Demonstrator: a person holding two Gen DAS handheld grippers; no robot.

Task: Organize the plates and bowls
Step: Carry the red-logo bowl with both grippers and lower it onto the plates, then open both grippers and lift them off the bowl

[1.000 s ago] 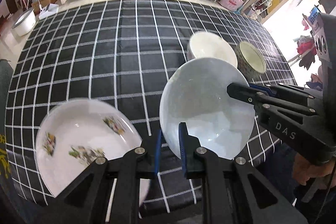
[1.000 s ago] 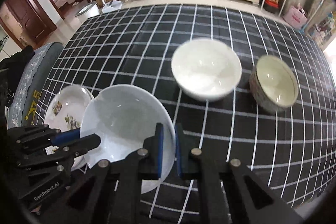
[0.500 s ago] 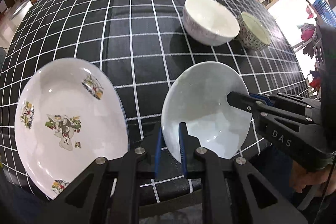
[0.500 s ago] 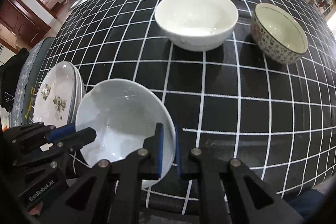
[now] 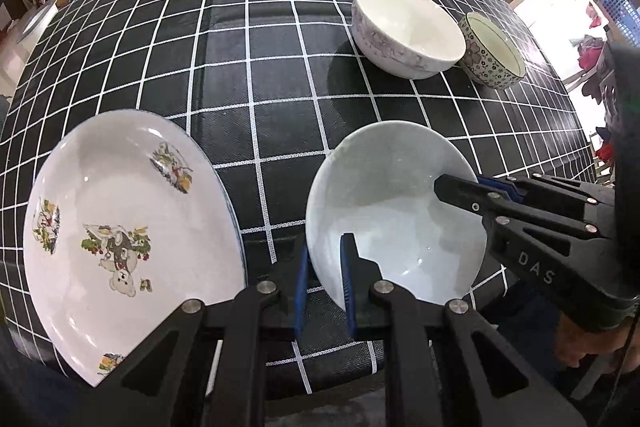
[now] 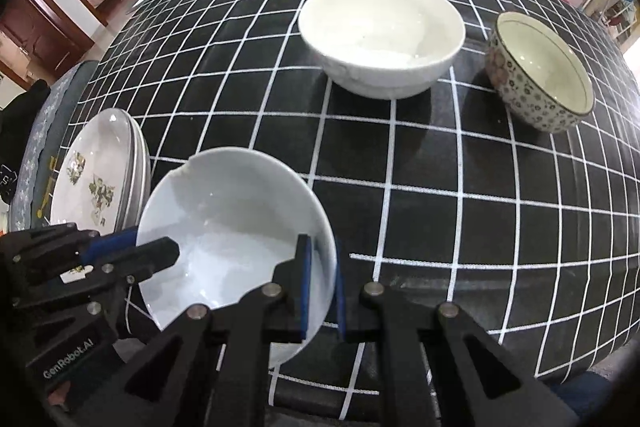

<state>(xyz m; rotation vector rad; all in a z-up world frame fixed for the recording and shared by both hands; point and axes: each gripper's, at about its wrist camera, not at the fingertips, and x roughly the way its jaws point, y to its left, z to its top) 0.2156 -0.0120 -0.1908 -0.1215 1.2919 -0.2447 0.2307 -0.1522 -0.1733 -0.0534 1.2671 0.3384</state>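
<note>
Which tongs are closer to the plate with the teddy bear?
Left. The left tongs grip the plain bowl's rim beside the teddy plate; the right tongs grip its far rim.

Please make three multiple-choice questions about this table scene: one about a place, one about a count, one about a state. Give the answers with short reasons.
1. Where does the printed plate lie relative to the pale dish?
A left
B right
C beneath

2. How many bowls stand at the far side of the table?
A one
B two
C four

3. How are the hand-held grippers on the pale dish?
A both open
B both clamped on its rim
C only one clamped

Answers:
1 A: the printed plate sits left of the pale dish.
2 B: white bowl, patterned bowl.
3 B: left hand-held gripper and right hand-held gripper pinch its rim.
</note>
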